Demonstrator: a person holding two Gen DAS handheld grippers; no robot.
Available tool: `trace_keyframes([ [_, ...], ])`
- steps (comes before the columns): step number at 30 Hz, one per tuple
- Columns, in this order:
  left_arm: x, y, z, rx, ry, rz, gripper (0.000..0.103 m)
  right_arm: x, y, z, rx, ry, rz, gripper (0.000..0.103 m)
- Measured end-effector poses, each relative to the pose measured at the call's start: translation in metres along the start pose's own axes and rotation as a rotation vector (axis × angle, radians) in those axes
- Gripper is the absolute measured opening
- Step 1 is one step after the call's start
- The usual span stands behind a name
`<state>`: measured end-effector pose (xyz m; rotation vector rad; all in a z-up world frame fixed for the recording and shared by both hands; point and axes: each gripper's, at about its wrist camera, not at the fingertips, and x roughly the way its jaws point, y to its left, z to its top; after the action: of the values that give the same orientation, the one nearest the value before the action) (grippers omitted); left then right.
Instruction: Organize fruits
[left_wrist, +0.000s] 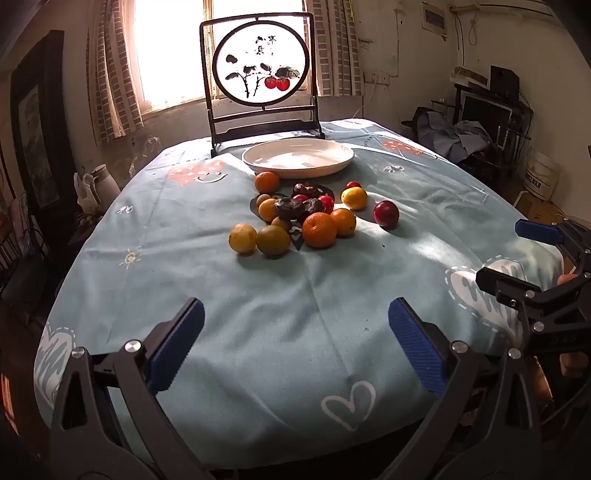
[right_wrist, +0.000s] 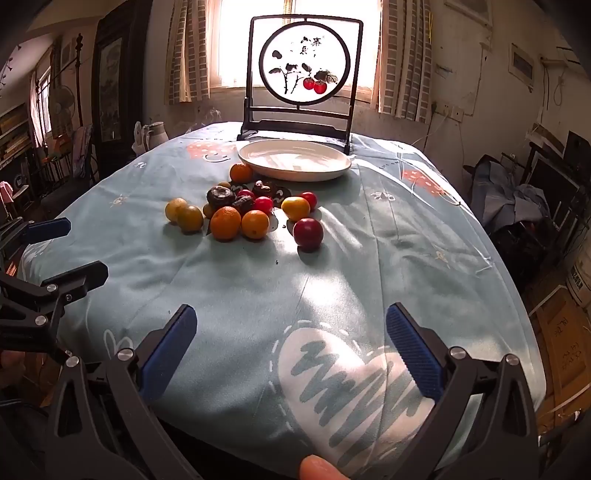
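Orange, yellow, green and red fruits (left_wrist: 295, 214) lie in a loose cluster on the bench (left_wrist: 295, 314), just in front of the white plate (left_wrist: 297, 158), which serves here as the landmark. A large orange (left_wrist: 319, 229) sits at the near edge of the cluster, away from the plate, with a yellow-green pair (left_wrist: 258, 239) to its left. A single red plum (left_wrist: 386, 213) rests apart from the cluster, in front of the plate and to its right. Dark, wrinkled pieces (left_wrist: 295, 207) lie among the fruits, between the large orange and the plate. The plate holds nothing. Behind the plate, touching its far rim in view, stands a framed round screen (left_wrist: 260, 62) painted with two red fruits. A pale blue patterned cloth (right_wrist: 332, 277) covers the bench beneath the plate. Well in front of the plate, both claws hover over the cloth: the left claw (left_wrist: 295, 343) is spread wide and grips nothing, and the right claw (right_wrist: 291, 347) is likewise spread wide and bare.
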<state>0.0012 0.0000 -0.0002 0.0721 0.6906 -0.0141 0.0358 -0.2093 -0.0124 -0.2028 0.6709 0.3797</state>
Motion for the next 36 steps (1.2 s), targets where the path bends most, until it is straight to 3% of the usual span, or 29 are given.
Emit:
trace_keyframes([
  [36, 0.0086, 0.0001, -0.0089, -0.005, 0.004, 0.005, 0.101, 0.0075, 0.0006, -0.0017, 0.004, 0.016, 0.005, 0.102],
])
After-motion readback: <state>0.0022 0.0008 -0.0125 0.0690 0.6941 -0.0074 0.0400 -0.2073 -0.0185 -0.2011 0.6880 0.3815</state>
